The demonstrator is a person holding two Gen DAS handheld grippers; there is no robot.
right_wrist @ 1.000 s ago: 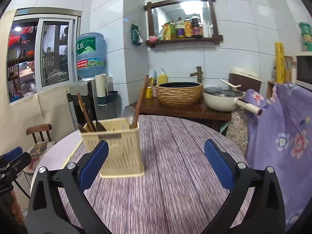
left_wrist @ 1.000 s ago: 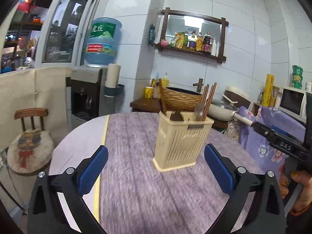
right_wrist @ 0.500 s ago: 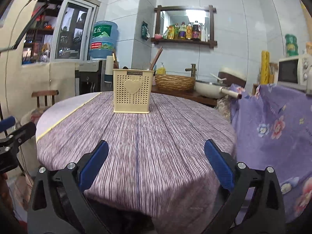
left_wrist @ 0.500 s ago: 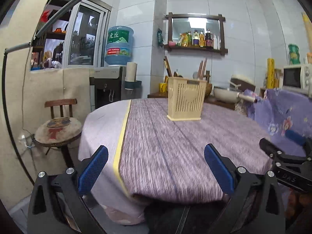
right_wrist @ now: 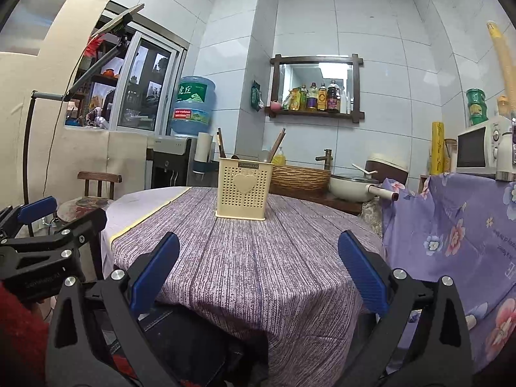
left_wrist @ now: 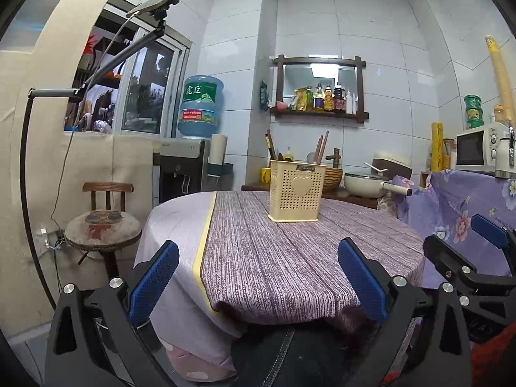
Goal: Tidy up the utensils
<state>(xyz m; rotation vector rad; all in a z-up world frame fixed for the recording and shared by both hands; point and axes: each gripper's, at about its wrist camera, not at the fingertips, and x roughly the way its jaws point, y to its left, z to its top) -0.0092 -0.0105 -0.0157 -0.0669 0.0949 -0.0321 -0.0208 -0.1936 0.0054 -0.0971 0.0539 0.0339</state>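
Observation:
A cream perforated utensil holder (left_wrist: 296,194) with a heart on its front stands upright on the round table (left_wrist: 290,258); it also shows in the right wrist view (right_wrist: 243,188). Chopsticks (left_wrist: 322,147) and spoons stick out of its top. My left gripper (left_wrist: 258,277) is open and empty, held low at the table's near edge, well short of the holder. My right gripper (right_wrist: 258,274) is open and empty, also at the near edge. Each gripper shows at the side of the other's view.
The table carries a purple striped cloth (right_wrist: 258,258). A wooden chair (left_wrist: 103,222) stands at the left. A water dispenser (left_wrist: 183,167), a wicker basket (right_wrist: 300,177), a white pan (right_wrist: 354,187) and a floral-covered cabinet (right_wrist: 451,225) with a microwave (left_wrist: 477,148) stand behind.
Both grippers have pulled back and dropped from close above the table by the holder to its near edge. The holder now looks smaller and farther. Both stay open and empty.

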